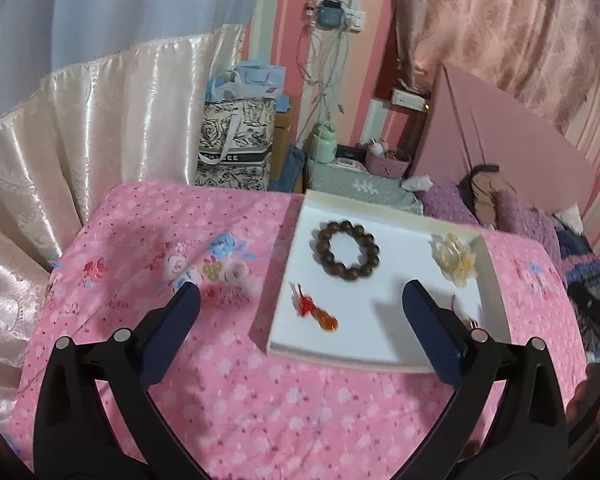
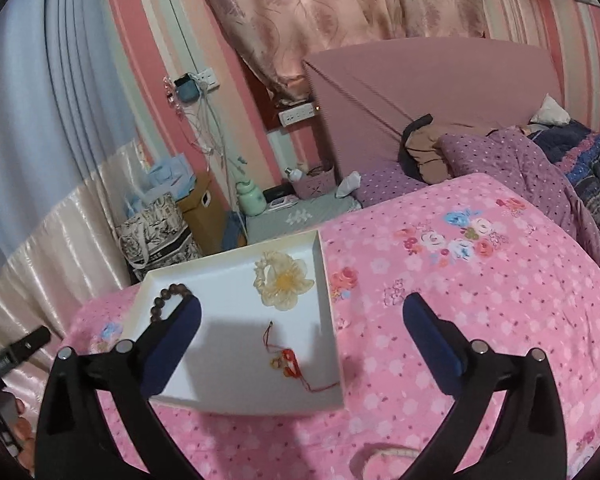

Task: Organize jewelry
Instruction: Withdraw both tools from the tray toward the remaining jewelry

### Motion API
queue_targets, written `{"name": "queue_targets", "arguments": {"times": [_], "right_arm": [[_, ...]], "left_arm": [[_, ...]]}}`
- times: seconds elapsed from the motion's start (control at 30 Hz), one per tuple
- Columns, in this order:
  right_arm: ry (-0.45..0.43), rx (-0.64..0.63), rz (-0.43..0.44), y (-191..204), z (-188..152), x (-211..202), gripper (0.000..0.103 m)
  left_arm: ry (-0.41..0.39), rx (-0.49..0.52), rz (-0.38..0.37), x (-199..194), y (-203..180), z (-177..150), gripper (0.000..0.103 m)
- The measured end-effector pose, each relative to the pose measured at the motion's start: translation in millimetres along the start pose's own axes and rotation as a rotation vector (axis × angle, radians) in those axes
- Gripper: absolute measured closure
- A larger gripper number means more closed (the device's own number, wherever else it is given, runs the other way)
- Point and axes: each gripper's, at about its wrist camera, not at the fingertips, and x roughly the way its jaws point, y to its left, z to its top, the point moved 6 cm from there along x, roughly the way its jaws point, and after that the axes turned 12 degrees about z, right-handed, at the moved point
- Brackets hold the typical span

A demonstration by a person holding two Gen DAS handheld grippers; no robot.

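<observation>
Both my claws are spread wide, nothing in either: left gripper (image 1: pixel 300 300), right gripper (image 2: pixel 300 312). Nearest in the white tray (image 1: pixel 380 354), about 6 o'clock, sits the little red charm (image 1: pixel 322 316) on thin cord. Looks light and floppy, so I'd pinch the bead. Wooden bead bracelet (image 1: pixel 345 255) at 11 looks stiff and rolly; grab across the ring. Cream flower clip (image 1: pixel 456 260) at 2 looks fragile.

White tray (image 1: pixel 384 344) holds bead bracelet (image 1: pixel 345 255), cream flower (image 1: pixel 456 260), red charms (image 1: pixel 320 312)
</observation>
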Motion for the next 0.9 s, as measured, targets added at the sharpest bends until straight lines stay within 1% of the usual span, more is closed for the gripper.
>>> {"name": "queue_targets", "arguments": {"times": [0.07,0.13,0.23,0.33,0.5,0.57,0.7,0.8,0.9], "right_arm": [[0.015,-0.038,0.001,4,-3,-9,0.002],[0.01,-0.071,-0.036,6,-3,-19,0.002],[-0.021,-0.101,-0.088,9,-1,-41,0.002],[-0.054,-0.12,-0.134,11,-3,-65,0.002],[-0.087,-0.123,-0.191,8,-16,-95,0.002],[-0.072,-0.129,-0.209,8,-26,-100,0.002],[-0.012,-0.125,-0.187,8,-46,-98,0.002],[0.042,-0.142,-0.092,19,-66,-88,0.002],[0.093,-0.175,-0.057,28,-88,-75,0.002]], "left_arm": [[-0.004,0.027,0.003,-12,-2,-8,0.003],[-0.008,0.039,0.0,-24,-1,-14,0.003],[-0.013,0.04,-0.012,-45,11,-23,0.003],[-0.038,0.041,-0.024,-66,25,-34,0.003],[-0.072,0.05,-0.012,-93,42,-56,0.003],[-0.076,0.062,0.018,-98,46,-70,0.003],[-0.052,0.092,0.046,-96,51,-93,0.003],[-0.027,0.1,0.033,-87,54,-106,0.003],[-0.005,0.092,0.02,-75,58,-120,0.003]]}}
